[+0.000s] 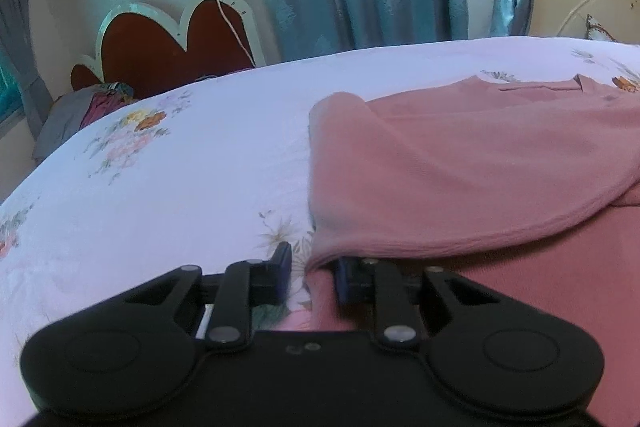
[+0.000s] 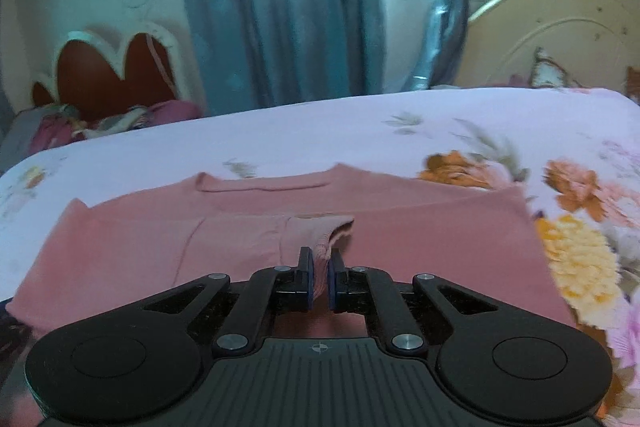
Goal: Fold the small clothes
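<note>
The pink top [image 2: 280, 227] lies flat on the bed [image 2: 280, 135], with its neck at the far side, so it is easy to fold. One part is already turned in over the middle, maybe a sleeve. The right gripper [image 2: 319, 283] is almost closed and pinches a bunched bit of the pink cloth between its blue pads [image 2: 306, 279]. I think it holds this bit so it can pull it across the top for the next fold. In the left wrist view, the left gripper [image 1: 312, 277] sits low at the near left edge of the top. Its jaws are partly closed, with a gap, and a raised flap of the top hangs over the right pad. Pink cloth sits in the gap, but I cannot tell if the pads press on it. The flap is likely up because this side is being folded over. There are no boxes or baskets here. A pile of clothes [image 1: 100, 103] lies loose beyond the bed, by a red headboard [image 1: 172, 47]. Blue curtains [image 2: 280, 7] hang behind.
</note>
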`<state>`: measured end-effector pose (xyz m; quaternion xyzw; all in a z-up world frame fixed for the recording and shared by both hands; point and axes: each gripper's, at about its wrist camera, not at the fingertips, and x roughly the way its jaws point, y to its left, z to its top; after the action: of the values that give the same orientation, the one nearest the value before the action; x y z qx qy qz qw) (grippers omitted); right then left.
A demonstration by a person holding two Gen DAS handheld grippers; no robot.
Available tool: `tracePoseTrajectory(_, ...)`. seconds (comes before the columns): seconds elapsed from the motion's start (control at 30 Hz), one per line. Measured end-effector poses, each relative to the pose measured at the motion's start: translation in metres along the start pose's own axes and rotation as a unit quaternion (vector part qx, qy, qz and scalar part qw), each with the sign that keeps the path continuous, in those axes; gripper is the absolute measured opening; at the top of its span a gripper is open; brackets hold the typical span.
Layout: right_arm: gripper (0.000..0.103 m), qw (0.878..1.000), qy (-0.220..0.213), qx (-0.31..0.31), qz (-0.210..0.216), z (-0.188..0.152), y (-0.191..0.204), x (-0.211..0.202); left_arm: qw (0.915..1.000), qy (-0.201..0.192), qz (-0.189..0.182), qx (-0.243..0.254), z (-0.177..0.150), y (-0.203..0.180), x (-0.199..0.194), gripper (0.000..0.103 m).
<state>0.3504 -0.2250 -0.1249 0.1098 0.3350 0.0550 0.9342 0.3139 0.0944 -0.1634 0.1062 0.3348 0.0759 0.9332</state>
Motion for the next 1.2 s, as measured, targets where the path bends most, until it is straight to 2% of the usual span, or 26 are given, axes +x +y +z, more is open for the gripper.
tracePoseTrajectory(0.13,0.006,0.999,0.028,-0.007,-0.031,-0.015,-0.009,0.013,1.0,0.004,-0.002,0.001,-0.002,-0.001,0.003,0.02)
tracePoseTrajectory(0.27,0.006,0.999,0.023,0.001,-0.033,-0.02,-0.011,0.01,1.0,0.003,-0.005,0.006,-0.003,-0.002,0.002,0.016)
tracePoseTrajectory(0.33,0.006,0.997,0.071,-0.012,-0.018,-0.025,-0.012,0.019,0.9999,0.006,-0.008,0.007,-0.001,-0.001,0.001,0.016)
tracePoseTrajectory(0.37,0.006,0.997,0.075,-0.014,-0.014,-0.028,-0.014,0.019,0.9998,0.009,-0.016,0.002,0.0,0.002,-0.001,0.016)
tracePoseTrajectory(0.5,0.008,0.998,0.051,0.018,0.011,-0.02,-0.028,0.004,0.9988,0.021,-0.034,-0.027,0.002,0.02,-0.014,0.033)
tracePoseTrajectory(0.57,0.029,0.999,0.037,0.033,0.017,-0.013,-0.033,0.002,0.9976,0.025,-0.041,-0.049,0.005,0.029,-0.021,0.033)
tracePoseTrajectory(0.63,0.043,0.998,0.029,0.044,0.018,-0.006,-0.037,0.004,0.9964,0.023,-0.045,-0.068,0.01,0.034,-0.026,0.033)
tracePoseTrajectory(0.73,0.043,0.997,0.028,0.065,0.027,0.004,-0.04,0.009,0.996,0.004,-0.048,-0.076,0.024,0.032,-0.032,0.031)
tracePoseTrajectory(0.87,0.043,0.996,0.053,0.064,0.022,0.01,-0.035,0.032,0.995,-0.003,-0.063,-0.078,0.044,0.021,-0.018,0.031)
tracePoseTrajectory(1.0,0.043,0.993,0.078,0.082,0.016,0.011,-0.033,0.057,0.9937,0.017,-0.08,-0.076,0.058,0.005,0.015,0.031)
tracePoseTrajectory(1.1,0.042,0.994,0.076,0.079,0.008,0.009,-0.032,0.063,0.992,0.035,-0.086,-0.085,0.065,-0.004,0.041,0.031)
tracePoseTrajectory(1.13,0.032,0.994,0.075,0.073,0.011,0.008,-0.03,0.062,0.9913,0.04,-0.09,-0.088,0.066,-0.006,0.047,0.031)
tracePoseTrajectory(1.17,0.018,0.994,0.077,0.07,0.018,0.007,-0.028,0.062,0.9906,0.044,-0.092,-0.091,0.068,-0.008,0.053,0.031)
tracePoseTrajectory(1.2,0.015,0.995,0.076,0.067,0.019,0.007,-0.027,0.063,0.9904,0.047,-0.092,-0.092,0.068,-0.01,0.058,0.031)
